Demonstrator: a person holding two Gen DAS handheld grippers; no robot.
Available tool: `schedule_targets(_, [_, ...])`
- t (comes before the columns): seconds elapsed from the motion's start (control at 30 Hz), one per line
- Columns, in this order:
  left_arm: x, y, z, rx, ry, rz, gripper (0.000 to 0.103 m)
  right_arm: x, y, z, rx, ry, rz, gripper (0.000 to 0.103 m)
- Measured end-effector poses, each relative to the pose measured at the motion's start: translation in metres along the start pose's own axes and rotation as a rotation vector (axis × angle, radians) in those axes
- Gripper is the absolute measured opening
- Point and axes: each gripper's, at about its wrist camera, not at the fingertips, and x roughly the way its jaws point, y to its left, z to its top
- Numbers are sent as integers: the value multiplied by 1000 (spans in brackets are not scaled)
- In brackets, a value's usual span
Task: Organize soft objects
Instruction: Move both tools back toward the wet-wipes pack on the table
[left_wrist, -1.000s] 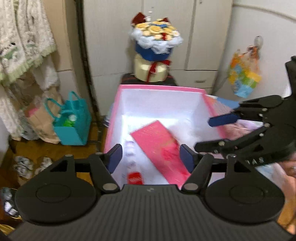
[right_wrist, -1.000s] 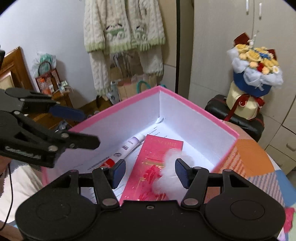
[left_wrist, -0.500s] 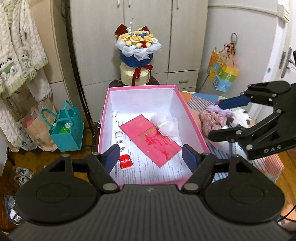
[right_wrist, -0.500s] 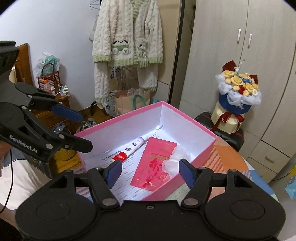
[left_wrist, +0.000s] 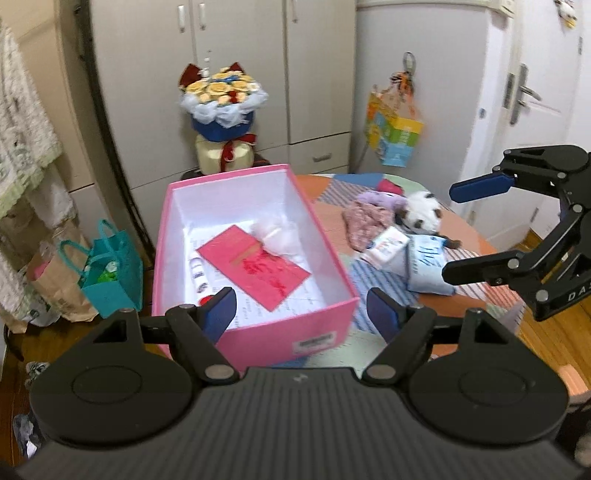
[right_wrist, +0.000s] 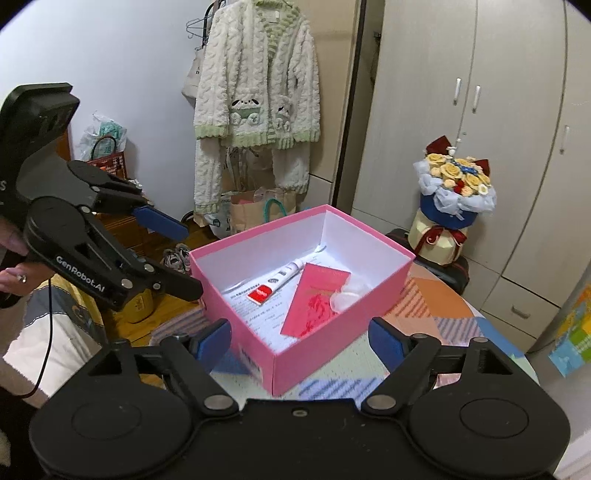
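The table (left_wrist: 476, 236) carries the pink box (left_wrist: 288, 328) at its 9 o'clock side; the remaining soft items lie at 3 o'clock. A white fluffy piece (left_wrist: 275, 230) already rests inside the box, on a red envelope (left_wrist: 255, 262). Judged step: between placements. Next move calls for reaching the panda plush (left_wrist: 421, 212). Left gripper (left_wrist: 303, 310) and right gripper (right_wrist: 299, 338) are opening, nothing between the jaws. Against a second ago, both have drawn back from the box interior.

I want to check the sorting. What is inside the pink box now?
Inside the pink box: a red envelope, a white fluffy piece, a tube, all on printed paper. Anything beneath these is hidden.
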Motion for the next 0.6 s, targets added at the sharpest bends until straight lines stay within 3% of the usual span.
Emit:
schedule_targets(0.27, [9,-42,-2,73,22,-82,80,-26,-14,-42,70,13,-29,85])
schedule_targets(0.6, [62,-100,9,156,97,-229,80,-39,-41,-101,140,61,-70,85])
